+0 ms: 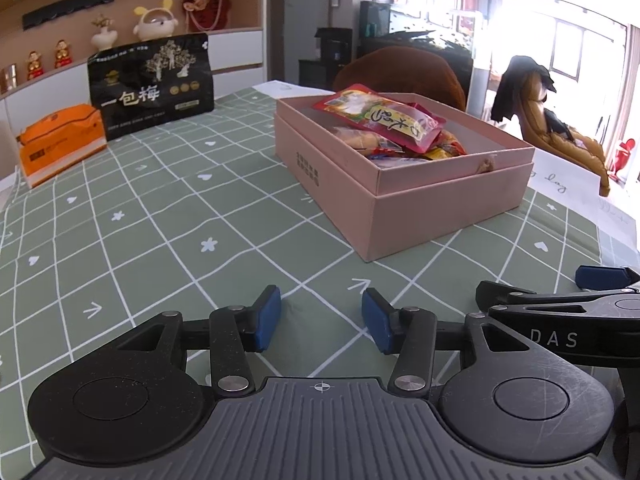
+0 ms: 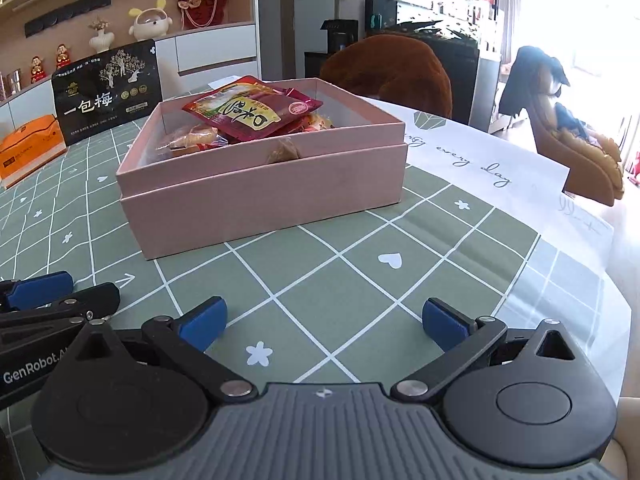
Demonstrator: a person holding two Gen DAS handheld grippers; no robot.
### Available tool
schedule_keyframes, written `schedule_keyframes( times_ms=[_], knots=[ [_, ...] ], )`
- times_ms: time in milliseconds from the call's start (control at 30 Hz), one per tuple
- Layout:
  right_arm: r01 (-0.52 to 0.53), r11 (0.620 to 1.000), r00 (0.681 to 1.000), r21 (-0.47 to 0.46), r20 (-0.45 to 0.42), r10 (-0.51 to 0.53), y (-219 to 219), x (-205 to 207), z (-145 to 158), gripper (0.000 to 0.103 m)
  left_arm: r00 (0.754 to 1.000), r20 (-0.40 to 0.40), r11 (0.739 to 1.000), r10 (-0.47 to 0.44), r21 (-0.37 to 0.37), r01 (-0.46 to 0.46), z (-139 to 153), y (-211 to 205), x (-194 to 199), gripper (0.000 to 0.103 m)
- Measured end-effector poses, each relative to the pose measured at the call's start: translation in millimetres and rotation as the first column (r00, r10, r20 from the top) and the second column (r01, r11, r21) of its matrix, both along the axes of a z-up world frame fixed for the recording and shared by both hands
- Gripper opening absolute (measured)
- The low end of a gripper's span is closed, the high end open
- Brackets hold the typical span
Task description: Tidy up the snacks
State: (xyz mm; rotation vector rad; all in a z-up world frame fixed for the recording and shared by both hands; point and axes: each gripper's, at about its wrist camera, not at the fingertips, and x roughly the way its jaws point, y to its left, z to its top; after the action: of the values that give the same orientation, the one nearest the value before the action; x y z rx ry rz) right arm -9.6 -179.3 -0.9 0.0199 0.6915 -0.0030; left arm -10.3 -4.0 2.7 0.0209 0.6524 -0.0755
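An open pink box point(image 1: 448, 196) sits on the green checked tablecloth, also in the right wrist view point(image 2: 264, 196). It holds several snack packs, with a red pouch point(image 1: 384, 116) point(image 2: 252, 110) on top. My left gripper point(image 1: 321, 320) is open and empty, low over the cloth, short of the box. My right gripper point(image 2: 324, 320) is open and empty, in front of the box. Each gripper shows at the edge of the other's view, the right one point(image 1: 560, 308) and the left one point(image 2: 52, 300).
A black snack bag point(image 1: 152, 88) point(image 2: 108, 92) stands at the far left of the table. An orange pack point(image 1: 60, 144) point(image 2: 30, 150) lies beside it. A white paper bag point(image 2: 480, 160) lies flat to the right of the box. Chairs stand behind the table.
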Motion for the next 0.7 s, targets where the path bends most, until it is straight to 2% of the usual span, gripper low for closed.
schedule_keyframes(
  times_ms=[700],
  knots=[
    [0.002, 1.0, 1.0, 0.0, 0.0, -0.002, 0.9, -0.6, -0.1, 0.103, 1.0, 0.003, 1.0, -0.002, 0.008, 0.002, -0.4, -0.8, -1.5, 0.053]
  ],
)
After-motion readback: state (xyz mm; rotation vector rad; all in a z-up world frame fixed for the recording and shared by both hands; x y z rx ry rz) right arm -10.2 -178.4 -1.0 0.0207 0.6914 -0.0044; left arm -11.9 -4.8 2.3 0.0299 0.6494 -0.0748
